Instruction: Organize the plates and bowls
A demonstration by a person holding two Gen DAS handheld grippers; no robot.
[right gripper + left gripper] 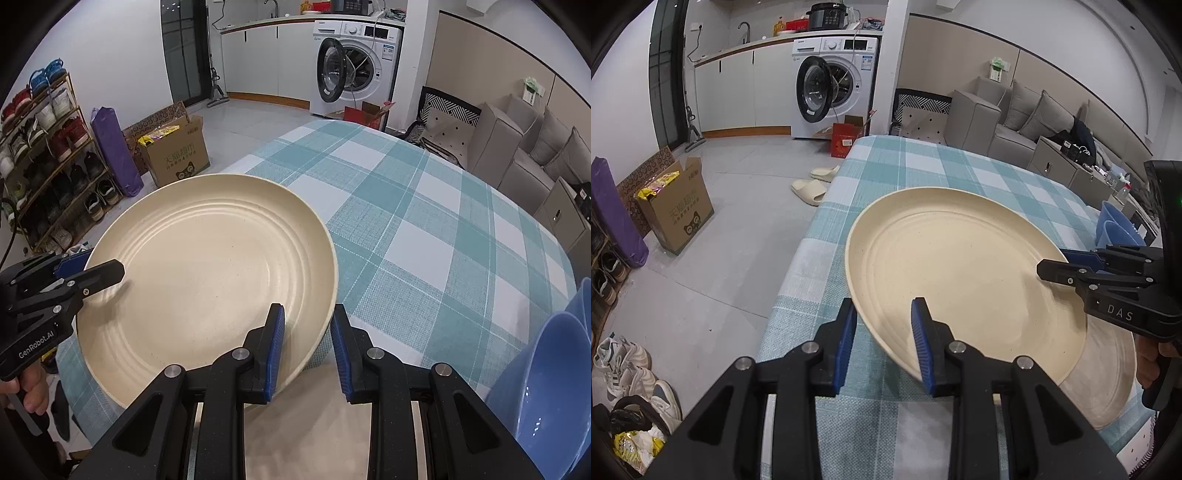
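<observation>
Cream plate (960,273) held tilted above the table (923,166), lifted clear of a second cream plate (1108,376) that lies flat on the checked cloth near the table's near edge.

Left tool (882,343): jaws narrowed onto the plate's rim, one blue pad (921,343) inside the dish, the other under its outer wall. Grip is on the rim nearest the table's left edge.

Right tool (308,350): jaws likewise pinched on the opposite rim of the same plate, one pad (275,350) on the inner surface, the other outside below the rim. In the left wrist view this tool (1056,266) shows from the side, its tip reaching in over the plate's edge.

Both tools share the one plate; it slopes, with the far rim higher.

Blue bowls (554,387), nested, stand at the table's right side, just beside the right tool, not touching the held plate.

Part of a hand (29,391) shows on the left tool's handle.

Beyond the table: washing machine (834,85) with door open, cardboard box (679,210) on the floor, sofa (1015,118) past the far right corner.
</observation>
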